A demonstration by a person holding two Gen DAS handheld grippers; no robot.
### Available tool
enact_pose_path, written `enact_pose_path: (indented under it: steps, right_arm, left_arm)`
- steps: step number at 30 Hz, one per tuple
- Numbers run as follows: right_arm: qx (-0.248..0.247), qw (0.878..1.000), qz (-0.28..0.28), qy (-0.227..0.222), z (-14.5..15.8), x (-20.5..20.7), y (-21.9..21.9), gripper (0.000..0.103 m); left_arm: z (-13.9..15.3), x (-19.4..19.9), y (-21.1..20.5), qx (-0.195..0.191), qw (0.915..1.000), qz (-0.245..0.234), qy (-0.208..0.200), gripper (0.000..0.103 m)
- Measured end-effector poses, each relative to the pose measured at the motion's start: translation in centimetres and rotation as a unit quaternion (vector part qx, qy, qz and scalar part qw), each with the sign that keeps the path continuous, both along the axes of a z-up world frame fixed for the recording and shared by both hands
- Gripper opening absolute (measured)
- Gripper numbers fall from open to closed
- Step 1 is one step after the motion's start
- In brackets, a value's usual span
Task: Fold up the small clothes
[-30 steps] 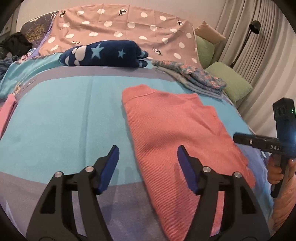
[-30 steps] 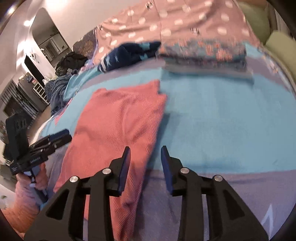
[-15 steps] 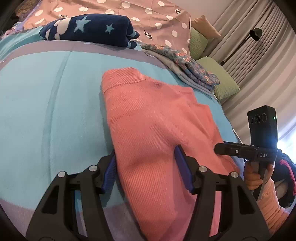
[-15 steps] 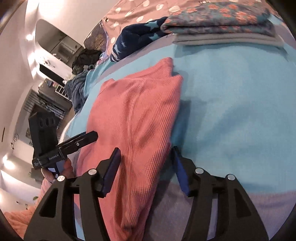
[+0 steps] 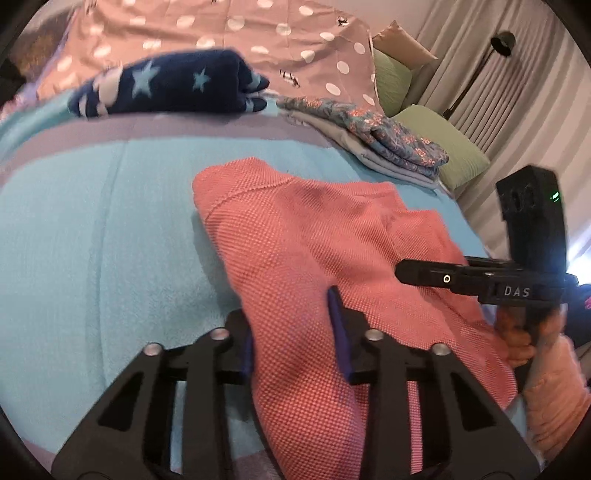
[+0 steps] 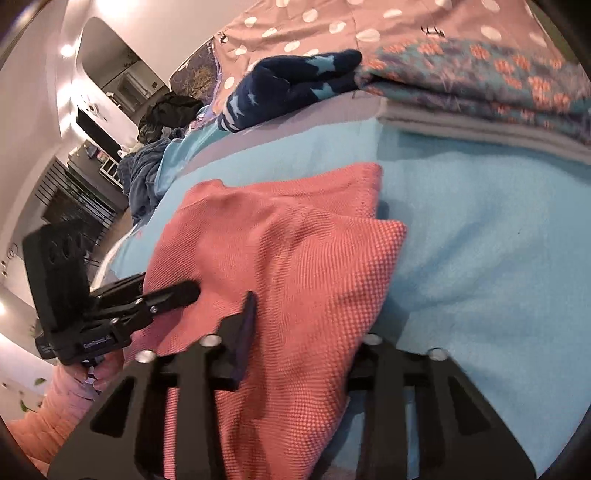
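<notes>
A coral knit garment [image 5: 314,229] lies folded lengthwise on the turquoise bedspread [image 5: 92,240]. My left gripper [image 5: 291,343] straddles its near left edge. The jaws are closing, with a raised ridge of fabric pinched between the blue pads. My right gripper [image 6: 306,339] is closing on the opposite near edge of the garment [image 6: 288,240]. Cloth bunches up between its fingers and hides the right pad. Each gripper also shows in the other view: the right gripper [image 5: 424,275] beside the garment's right side, the left gripper [image 6: 181,291] at its left side. A hand in an orange sleeve holds each.
A navy star-patterned blanket [image 5: 177,85] and a folded floral stack [image 5: 369,136] lie at the far side of the bed, in front of a pink dotted cover [image 5: 295,33]. Green pillows [image 5: 454,147], curtains and a floor lamp [image 5: 498,40] stand at the right. Dark clothes [image 6: 166,114] are piled beyond the bed's left.
Both grippers moved forward onto the garment's near edges and their jaws narrowed around the fabric. The cloth now bunches up between the fingers.
</notes>
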State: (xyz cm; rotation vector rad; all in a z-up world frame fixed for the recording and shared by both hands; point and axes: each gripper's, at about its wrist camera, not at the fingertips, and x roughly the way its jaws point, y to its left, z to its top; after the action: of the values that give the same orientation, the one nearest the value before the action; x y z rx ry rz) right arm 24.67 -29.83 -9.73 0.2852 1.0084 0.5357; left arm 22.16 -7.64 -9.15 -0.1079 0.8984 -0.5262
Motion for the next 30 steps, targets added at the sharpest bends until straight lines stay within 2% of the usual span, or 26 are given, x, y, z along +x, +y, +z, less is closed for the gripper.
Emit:
enact_pose_path:
  steps: [4,7,16,21,25,30]
  right_arm:
    - [-0.067,0.995,0.001,-0.072,3.3,-2.5,1.8,0.020]
    - [-0.070,0.991,-0.005,-0.117,6.1,-4.8,2.1,0.018]
    - [-0.083,0.973,-0.039,-0.211,12.0,-11.6,1.3,0.017]
    - [-0.110,0.955,-0.059,-0.269,15.6,-14.6,0.1,0.017]
    - [-0.131,0.944,-0.080,-0.292,18.2,-14.6,-1.9,0.017]
    - [-0.149,0.932,-0.116,-0.308,21.6,-12.3,-4.7,0.017]
  left_arm:
    - [2.6,-2.7,-1.8,0.068,0.9950,0.008,-0.072,0.025]
    - [5.1,-4.6,-2.0,0.078,0.9905,0.016,-0.112,0.024]
    - [12.1,-10.3,-3.2,0.068,0.9773,0.010,-0.200,0.024]
    - [15.4,-11.7,-4.7,0.053,0.9710,-0.004,-0.233,0.024]
    - [17.7,-11.0,-7.1,0.052,0.9652,-0.022,-0.255,0.024]
    - [21.4,-7.5,-11.2,0.047,0.9628,-0.034,-0.264,0.024]
